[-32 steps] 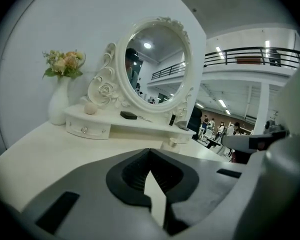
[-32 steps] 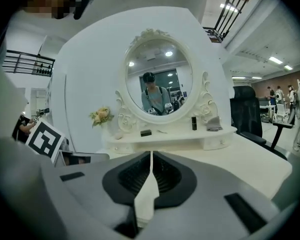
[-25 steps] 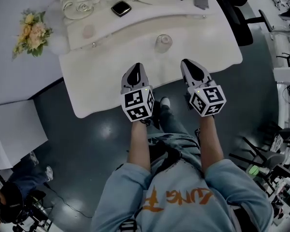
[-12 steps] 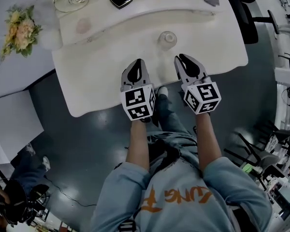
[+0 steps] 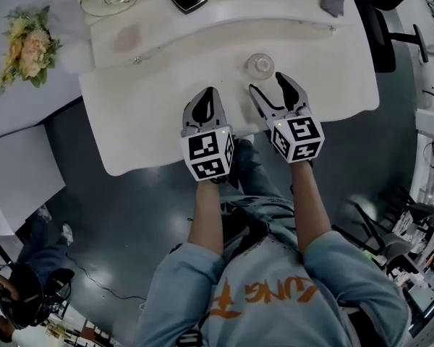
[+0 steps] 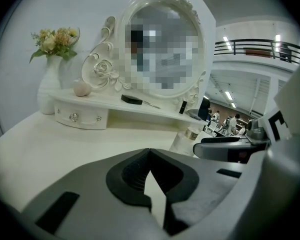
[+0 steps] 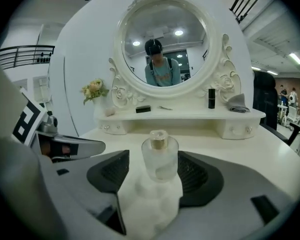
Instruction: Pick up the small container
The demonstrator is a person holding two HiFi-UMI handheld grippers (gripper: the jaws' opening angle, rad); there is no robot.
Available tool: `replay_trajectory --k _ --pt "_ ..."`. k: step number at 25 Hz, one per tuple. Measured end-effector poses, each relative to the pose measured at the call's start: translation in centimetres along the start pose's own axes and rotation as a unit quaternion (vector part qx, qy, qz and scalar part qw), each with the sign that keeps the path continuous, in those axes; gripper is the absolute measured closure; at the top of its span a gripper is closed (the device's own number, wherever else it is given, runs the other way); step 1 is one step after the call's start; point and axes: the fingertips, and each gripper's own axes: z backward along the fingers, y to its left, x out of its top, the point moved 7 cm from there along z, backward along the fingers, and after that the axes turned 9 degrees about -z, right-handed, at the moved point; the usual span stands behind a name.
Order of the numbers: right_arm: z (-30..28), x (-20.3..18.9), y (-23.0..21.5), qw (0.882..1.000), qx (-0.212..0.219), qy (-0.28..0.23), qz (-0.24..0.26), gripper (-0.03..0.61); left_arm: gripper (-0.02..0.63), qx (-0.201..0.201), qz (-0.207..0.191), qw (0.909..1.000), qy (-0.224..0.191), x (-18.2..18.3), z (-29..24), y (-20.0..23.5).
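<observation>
Right claw (image 5: 267, 85) is spreading open, the small clear glass container (image 5: 260, 65) standing ungrasped at its twelve o'clock on the white tabletop (image 5: 152, 114); left claw (image 5: 206, 96) is idling, pressed together.

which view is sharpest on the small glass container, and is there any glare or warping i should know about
Right gripper view: the small container is sharp and centred; lamps glare in the mirror; fisheye blackens the corners. Left gripper view: same black corners, mirror masked by mosaic. Head view: dim, table edge bowed, container small but clear.
</observation>
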Motion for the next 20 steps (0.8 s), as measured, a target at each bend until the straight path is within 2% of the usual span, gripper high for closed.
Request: replay_trajectory --k 6,20 --pt "-2.7 -0.4 -0.6 0.999 -0.011 0.021 0.037 0.267 0.595 0.003 -0.003 0.9999 0.014 -0.2 -0.8 0.4" --pt "-5.6 0.2 -1.1 0.999 0.000 0.003 0.037 0.261 0.594 0.010 -0.020 0.9996 0.015 0.5 -1.0 0.2"
